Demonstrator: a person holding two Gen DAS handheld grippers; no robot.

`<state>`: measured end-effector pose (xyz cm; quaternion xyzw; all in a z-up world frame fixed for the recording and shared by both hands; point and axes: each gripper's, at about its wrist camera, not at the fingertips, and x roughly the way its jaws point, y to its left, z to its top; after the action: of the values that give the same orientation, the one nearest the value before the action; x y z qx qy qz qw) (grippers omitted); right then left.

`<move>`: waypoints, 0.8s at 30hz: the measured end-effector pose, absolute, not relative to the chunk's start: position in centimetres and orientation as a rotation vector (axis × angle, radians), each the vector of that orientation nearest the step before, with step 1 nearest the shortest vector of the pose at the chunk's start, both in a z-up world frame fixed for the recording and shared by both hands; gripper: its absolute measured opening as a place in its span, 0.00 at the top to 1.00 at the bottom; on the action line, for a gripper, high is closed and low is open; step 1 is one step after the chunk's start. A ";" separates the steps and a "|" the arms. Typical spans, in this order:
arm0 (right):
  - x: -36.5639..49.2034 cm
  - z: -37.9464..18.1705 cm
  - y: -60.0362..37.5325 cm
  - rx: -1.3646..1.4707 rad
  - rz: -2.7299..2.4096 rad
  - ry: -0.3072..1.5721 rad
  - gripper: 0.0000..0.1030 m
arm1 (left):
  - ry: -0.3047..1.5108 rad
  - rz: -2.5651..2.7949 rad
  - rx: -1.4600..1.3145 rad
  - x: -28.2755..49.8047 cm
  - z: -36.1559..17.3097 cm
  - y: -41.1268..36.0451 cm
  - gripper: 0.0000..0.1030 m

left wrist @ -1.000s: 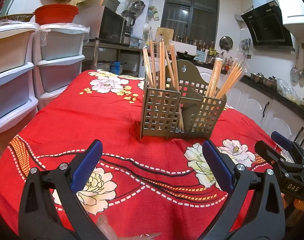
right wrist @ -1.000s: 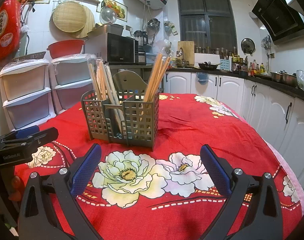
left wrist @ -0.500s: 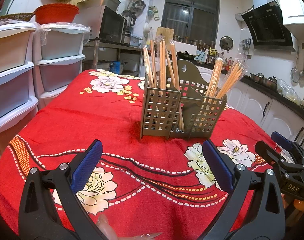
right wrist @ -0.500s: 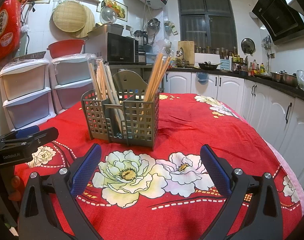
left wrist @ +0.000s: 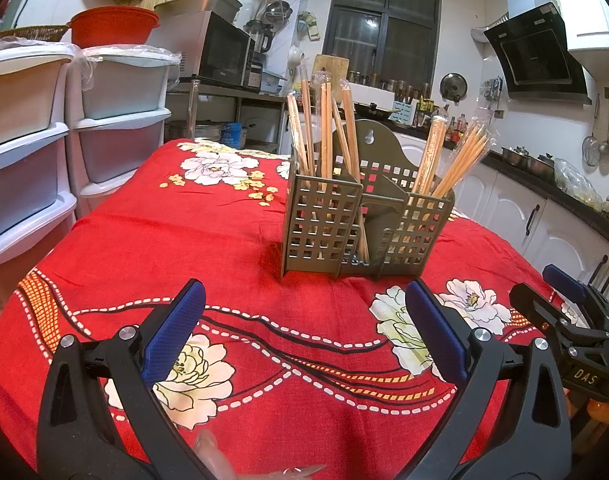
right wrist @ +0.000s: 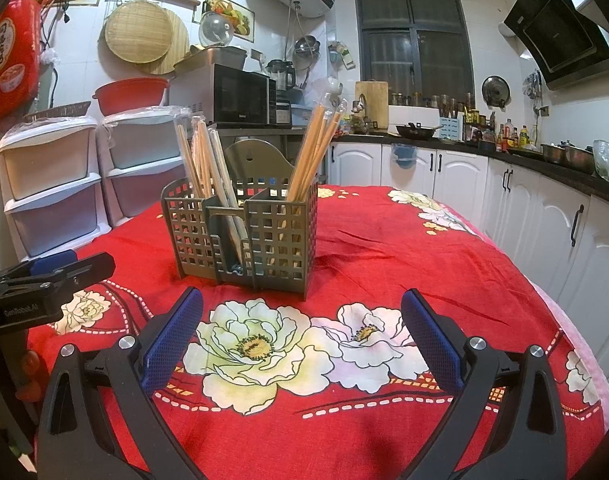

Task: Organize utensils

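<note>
A grey slotted utensil holder point(left wrist: 364, 220) stands upright in the middle of the red flowered tablecloth point(left wrist: 184, 240). It also shows in the right wrist view point(right wrist: 244, 232). Bundles of wrapped wooden chopsticks point(left wrist: 324, 128) stand in its left and right compartments point(right wrist: 316, 148). My left gripper point(left wrist: 304, 336) is open and empty, held above the cloth in front of the holder. My right gripper point(right wrist: 300, 336) is open and empty, also short of the holder. Each gripper shows at the edge of the other's view.
White plastic drawer units point(left wrist: 64, 140) stand left of the table. White cabinets and a dark counter point(right wrist: 524, 200) run along the right. A microwave point(right wrist: 240, 96) sits on a shelf behind the table.
</note>
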<state>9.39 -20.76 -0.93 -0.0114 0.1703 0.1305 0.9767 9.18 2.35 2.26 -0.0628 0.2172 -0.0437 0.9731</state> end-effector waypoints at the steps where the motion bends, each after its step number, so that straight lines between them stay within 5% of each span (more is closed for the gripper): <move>1: 9.4 -0.9 -20.8 -0.022 0.264 0.343 0.06 | 0.438 -0.088 -0.127 9.2 2.3 2.3 0.11; 24: 9.4 -0.9 -20.8 -0.026 0.264 0.344 0.06 | 0.474 -0.075 -0.143 9.9 1.9 2.1 0.11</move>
<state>9.43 -20.77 -0.87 -0.0129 0.1709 0.1311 0.9764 9.93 2.15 1.90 -0.0710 0.2344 -0.0370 0.9688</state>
